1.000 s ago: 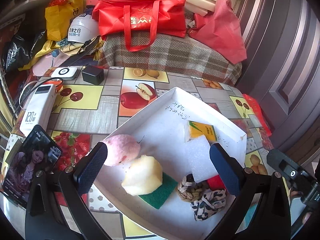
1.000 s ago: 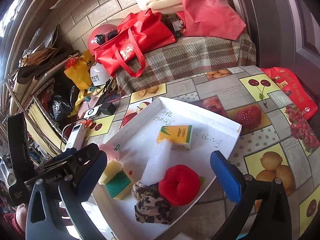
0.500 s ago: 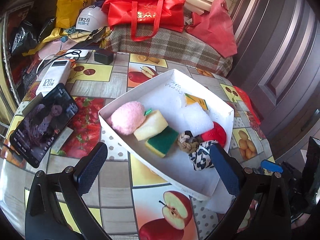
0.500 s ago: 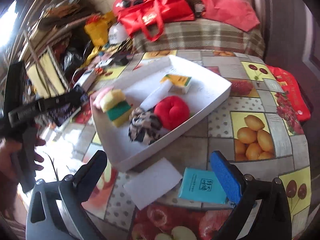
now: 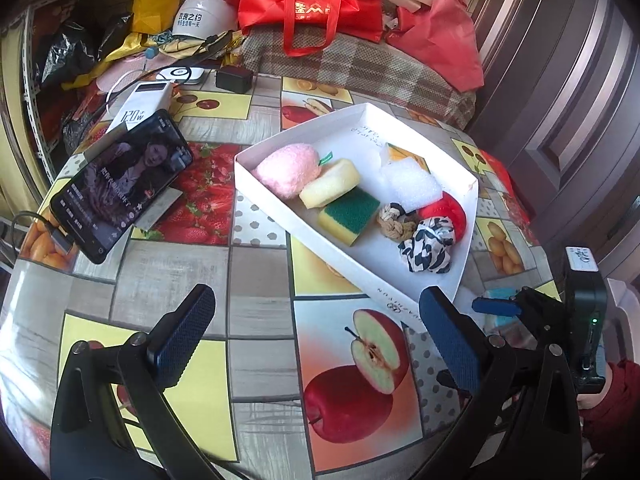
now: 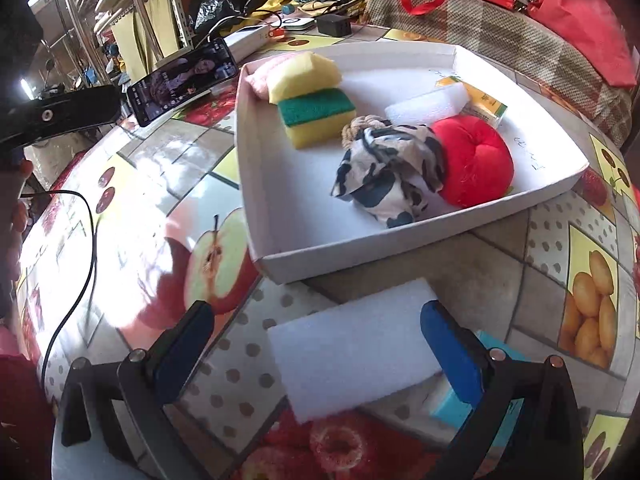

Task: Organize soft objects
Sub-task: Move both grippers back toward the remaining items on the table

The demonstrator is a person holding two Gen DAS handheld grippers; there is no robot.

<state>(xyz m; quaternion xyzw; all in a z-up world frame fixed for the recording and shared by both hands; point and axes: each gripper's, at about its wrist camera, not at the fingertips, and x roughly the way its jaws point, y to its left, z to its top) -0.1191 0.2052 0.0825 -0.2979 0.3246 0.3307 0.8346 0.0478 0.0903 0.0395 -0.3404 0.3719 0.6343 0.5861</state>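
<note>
hovering low over the fruit-print tablecloth point(image 6: 496, 240), the right gripper point(image 6: 316, 340) has its jaws spread wide and empty, framing the white foam sheet point(image 6: 356, 352) that lies flat on the cloth just outside the white tray's point(image 6: 400, 248) near wall. that framing reads as a line-up for a pinch: one blue pad sits at the sheet's right edge, the other stands clear of its left edge, neither squeezing. the sheet's long axis runs roughly left to right across the right wrist view, slightly skewed, its far long edge nearest the tray. it partly covers a teal packet point(image 6: 472, 404) underneath on the right side.

the left gripper point(image 5: 316, 344) is likewise released, holding nothing, parked above bare cloth short of the tray, probably to stay out of the way.

inside the tray, soft things are bunched together: a pink plush point(image 5: 286, 170), a yellow sponge point(image 5: 330, 184), a green-topped sponge point(image 5: 348, 216), a rope knot point(image 5: 394, 224), a black-and-white cloth point(image 6: 392, 168), a red cushion point(image 6: 472, 160), and a white foam block point(image 5: 412, 182). free floor remains at the tray's near end, a likely spot for the sheet.

a phone point(image 5: 120, 188) stands propped to the left.
</note>
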